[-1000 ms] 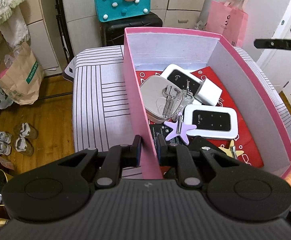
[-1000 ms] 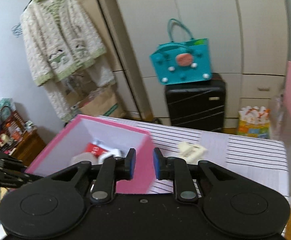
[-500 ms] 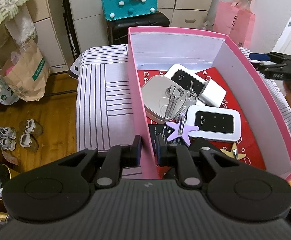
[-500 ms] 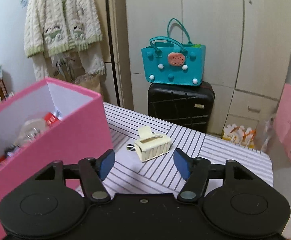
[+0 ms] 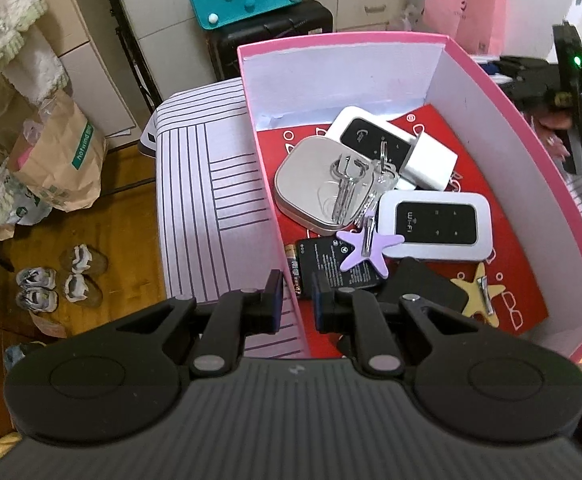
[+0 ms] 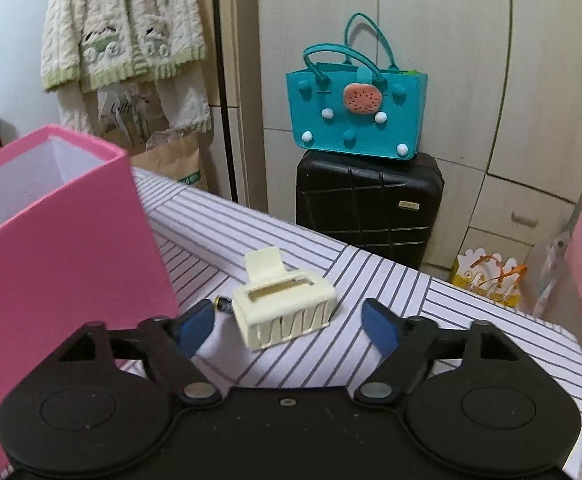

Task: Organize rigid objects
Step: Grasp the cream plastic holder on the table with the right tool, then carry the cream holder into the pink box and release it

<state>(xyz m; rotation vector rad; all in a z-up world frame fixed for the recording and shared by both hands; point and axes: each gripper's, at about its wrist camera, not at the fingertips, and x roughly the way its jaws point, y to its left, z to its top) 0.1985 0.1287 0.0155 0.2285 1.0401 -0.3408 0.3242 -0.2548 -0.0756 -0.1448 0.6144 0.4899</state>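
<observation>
My left gripper point(image 5: 294, 300) is shut on the left wall of the pink box point(image 5: 267, 184), near its front corner. The box holds two white wifi routers point(image 5: 435, 224), a silver tin point(image 5: 311, 184) with keys point(image 5: 347, 188) on it, a white charger point(image 5: 431, 160), a black battery pack point(image 5: 331, 264), a purple star clip point(image 5: 365, 250) and a yellow star clip point(image 5: 477, 294). My right gripper point(image 6: 289, 324) is open, just above the striped cloth, with a cream hair claw clip point(image 6: 283, 304) between its fingers. A small battery point(image 6: 223, 304) lies by the clip. The pink box point(image 6: 63, 248) stands to its left.
The striped table cloth point(image 6: 391, 320) ends at an edge on the right. Behind the table stand a black suitcase point(image 6: 367, 208) with a teal bag point(image 6: 355, 120) on it, and wardrobe doors. Paper bags point(image 5: 59, 156) and shoes point(image 5: 59, 284) are on the wooden floor at left.
My right gripper has opened wide, swung right away from the box and come down close over the cream claw clip. My left gripper keeps its hold on the box wall.
</observation>
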